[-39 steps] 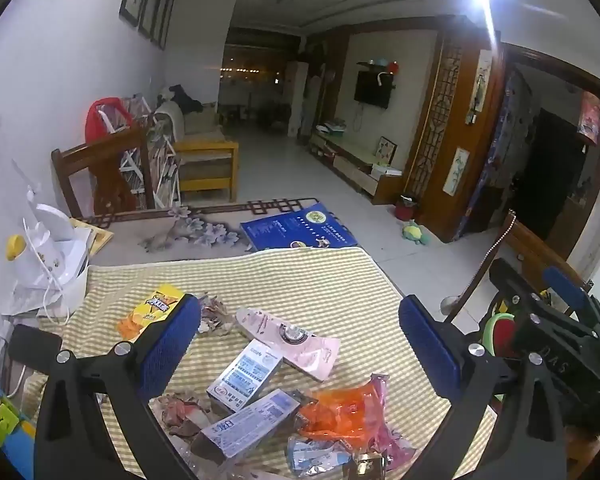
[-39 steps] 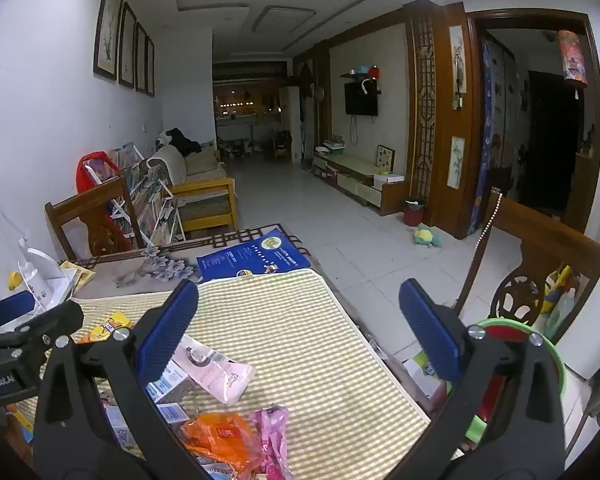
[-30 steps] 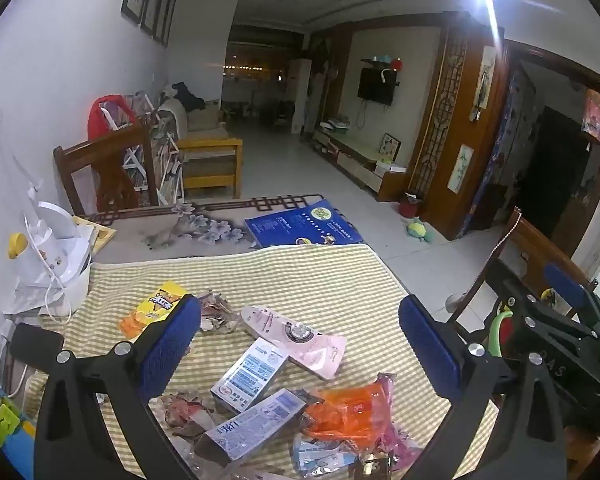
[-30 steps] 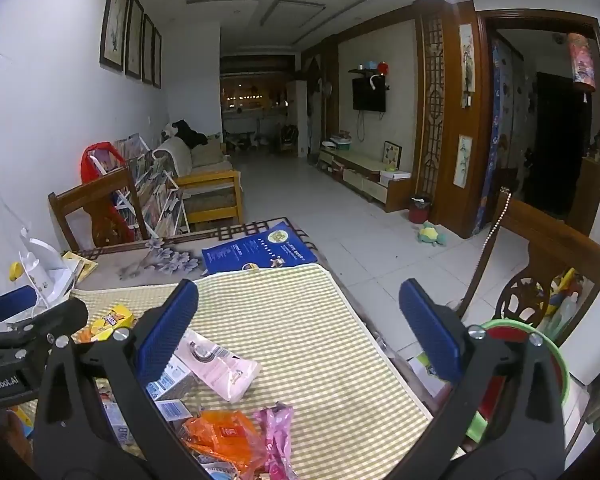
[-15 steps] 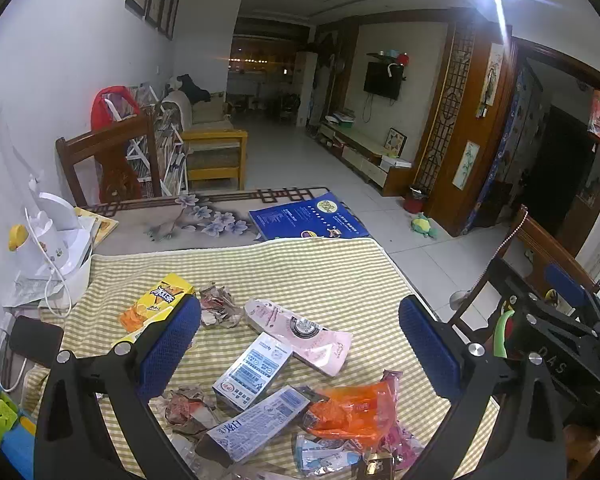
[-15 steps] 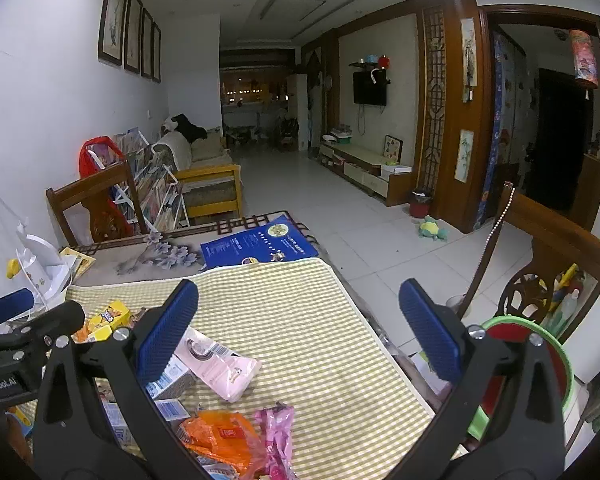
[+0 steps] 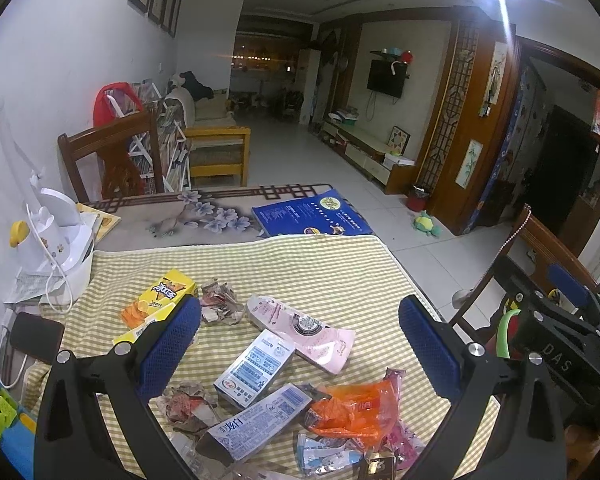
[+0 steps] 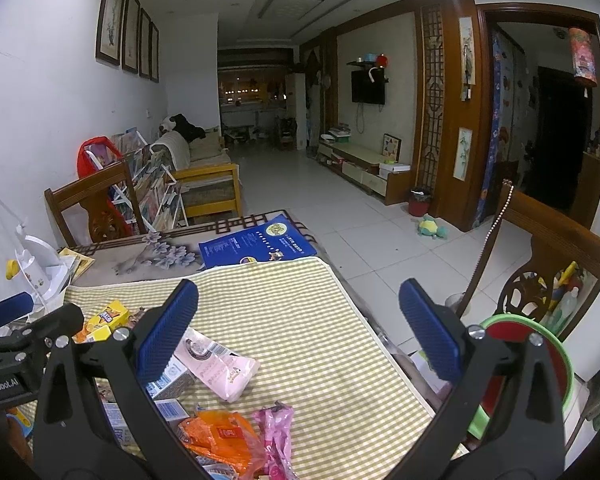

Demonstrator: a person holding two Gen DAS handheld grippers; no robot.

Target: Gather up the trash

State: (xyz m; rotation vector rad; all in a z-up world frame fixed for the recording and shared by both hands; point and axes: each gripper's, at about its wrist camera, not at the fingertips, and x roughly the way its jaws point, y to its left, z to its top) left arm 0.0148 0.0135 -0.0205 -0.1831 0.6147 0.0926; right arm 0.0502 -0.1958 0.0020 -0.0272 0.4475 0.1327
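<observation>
Trash lies on a yellow checked cloth (image 7: 300, 264): a yellow snack box (image 7: 162, 300), crumpled paper (image 7: 220, 302), a pink pouch (image 7: 304, 330), two blue-white cartons (image 7: 256, 366), an orange wrapper (image 7: 352, 410). My left gripper (image 7: 300, 340) is open and empty above the cartons. My right gripper (image 8: 300, 332) is open and empty over the cloth's right side, with the pink pouch (image 8: 220, 364) and orange wrapper (image 8: 224, 436) to its lower left. A green-rimmed red basin (image 8: 540, 364) sits at the right below the table edge.
A white appliance with a yellow knob (image 7: 48, 240) stands at the table's left. A blue booklet (image 7: 308, 218) lies at the far edge. Wooden chairs stand behind (image 7: 108, 152) and to the right (image 8: 552, 264). A dark phone (image 7: 36, 338) lies at the left.
Both grippers have risen and drawn back slightly, so more of the cloth and trash shows. Both stay open and nothing was picked up.
</observation>
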